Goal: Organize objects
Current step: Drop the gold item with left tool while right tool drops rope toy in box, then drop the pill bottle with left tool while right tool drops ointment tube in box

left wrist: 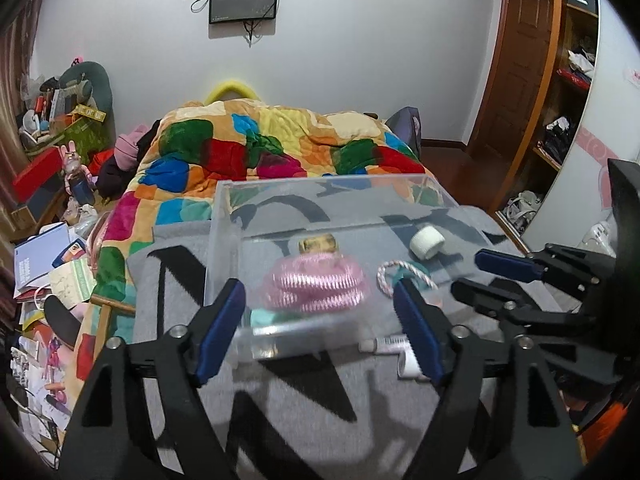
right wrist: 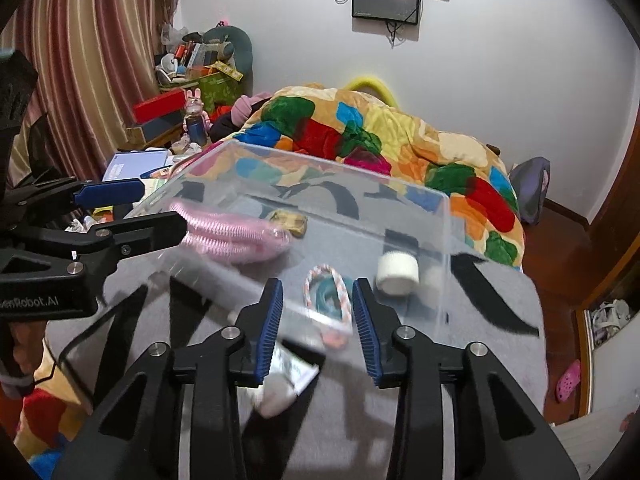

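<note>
A clear plastic box [left wrist: 224, 216] [right wrist: 442, 216] stands on a grey blanket [left wrist: 280, 396] on the bed. Inside lie a pink coiled item [left wrist: 316, 284] [right wrist: 228, 232], a gold-brown small block [left wrist: 318, 244] [right wrist: 290, 220], a white tape roll [left wrist: 427, 242] [right wrist: 398, 274] and a pink-white cord loop over a teal ring [left wrist: 390, 276] [right wrist: 326, 290]. White tubes [left wrist: 400, 354] [right wrist: 286, 380] lie on the blanket in front of the box. My left gripper [left wrist: 320, 304] is open before the box. My right gripper [right wrist: 318, 298] is open and empty above the tubes; it also shows in the left wrist view [left wrist: 480, 276].
A multicoloured quilt [left wrist: 256, 140] [right wrist: 400, 136] covers the bed behind the box. Cluttered books and boxes [left wrist: 48, 256] lie to the left. A wardrobe with shelves [left wrist: 568, 92] stands at the right. Striped curtains [right wrist: 80, 60] hang at the left.
</note>
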### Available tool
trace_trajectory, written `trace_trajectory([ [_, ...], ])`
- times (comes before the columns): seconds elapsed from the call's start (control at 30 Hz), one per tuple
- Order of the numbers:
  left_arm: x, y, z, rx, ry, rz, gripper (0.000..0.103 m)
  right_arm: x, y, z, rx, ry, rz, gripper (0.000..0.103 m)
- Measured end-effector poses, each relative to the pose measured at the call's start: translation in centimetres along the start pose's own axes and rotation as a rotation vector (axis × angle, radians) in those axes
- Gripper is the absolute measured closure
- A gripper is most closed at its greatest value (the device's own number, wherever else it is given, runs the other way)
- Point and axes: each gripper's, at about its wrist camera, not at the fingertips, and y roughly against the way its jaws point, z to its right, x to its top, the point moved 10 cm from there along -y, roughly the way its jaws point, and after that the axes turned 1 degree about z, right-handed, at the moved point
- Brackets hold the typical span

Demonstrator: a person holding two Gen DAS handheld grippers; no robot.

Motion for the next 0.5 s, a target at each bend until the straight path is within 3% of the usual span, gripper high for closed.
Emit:
trace_trajectory([
  [0.2,-3.1,-0.1,0.8,0.003,-0.034,-0.042,0.019,-3.2,-0.3,-1.3,0.048,0.037,-0.051,0.07],
  [0.37,-5.7,-1.2,1.0,0.0,-0.011,-0.108,0.019,-5.1,-2.6,-2.4,0.102,-0.02,-0.122,0.07],
  [0.5,-7.2,-1.5,1.2,-0.017,0.002,-0.14,0.019,-6.0,-2.7,-4.0,0.215,-0.037,-0.151,0.073],
])
